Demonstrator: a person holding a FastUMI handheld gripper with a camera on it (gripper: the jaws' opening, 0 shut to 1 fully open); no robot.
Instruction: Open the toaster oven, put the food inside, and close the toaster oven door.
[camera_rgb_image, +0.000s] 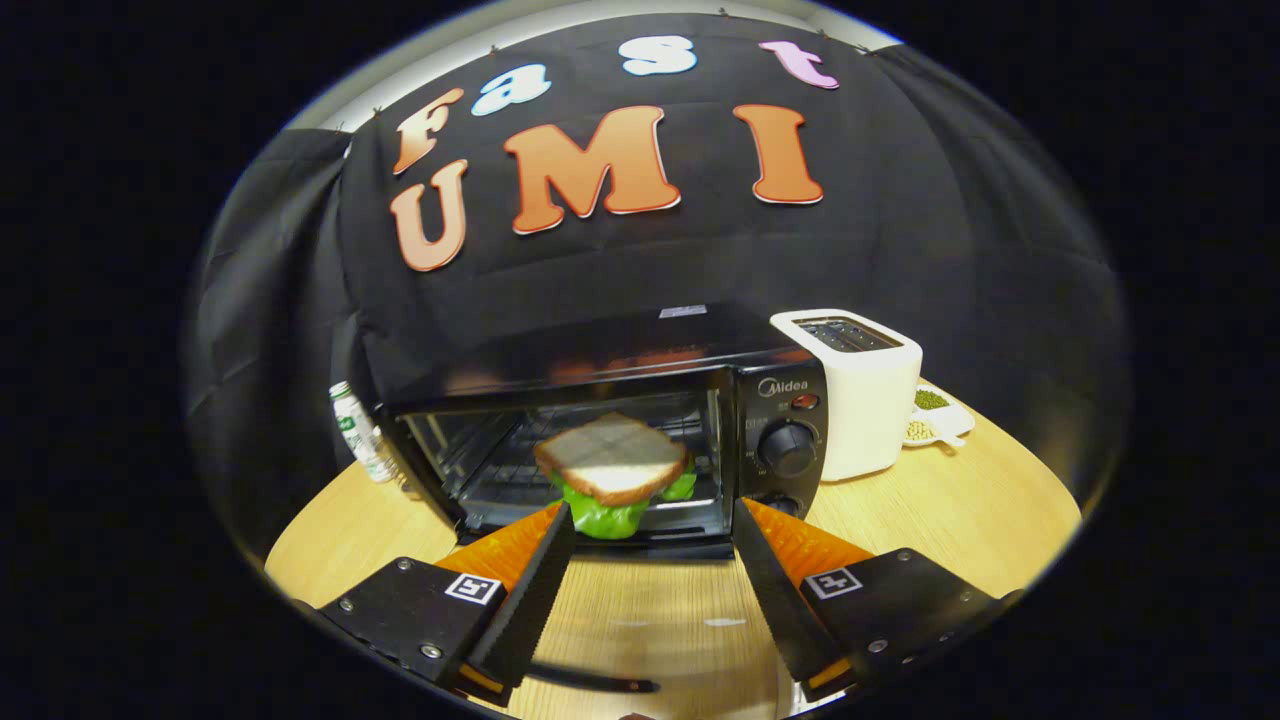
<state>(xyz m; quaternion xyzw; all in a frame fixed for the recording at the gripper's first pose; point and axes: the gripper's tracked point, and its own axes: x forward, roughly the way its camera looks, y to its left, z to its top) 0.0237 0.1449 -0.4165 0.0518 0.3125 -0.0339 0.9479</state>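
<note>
A black toaster oven (600, 350) stands on the wooden table (960, 510) with its door (650, 610) swung down flat toward me, between my fingers. The door's handle (590, 684) lies nearest to me. A sandwich (612, 462) of white bread over green lettuce rests at the front of the oven's cavity, on the wire rack (500, 470). My gripper (652, 508) is open, its fingers spread wide just in front of the cavity. The left fingertip (562, 515) is right at the lettuce's lower edge. The right fingertip (742, 510) stands clear of the sandwich, near the oven's knob panel (788, 448).
A white pop-up toaster (850, 395) stands right beside the oven. Behind it is a small white dish (940, 418) with beans. A white bottle (358, 432) stands left of the oven. Black cloth walls close off the back.
</note>
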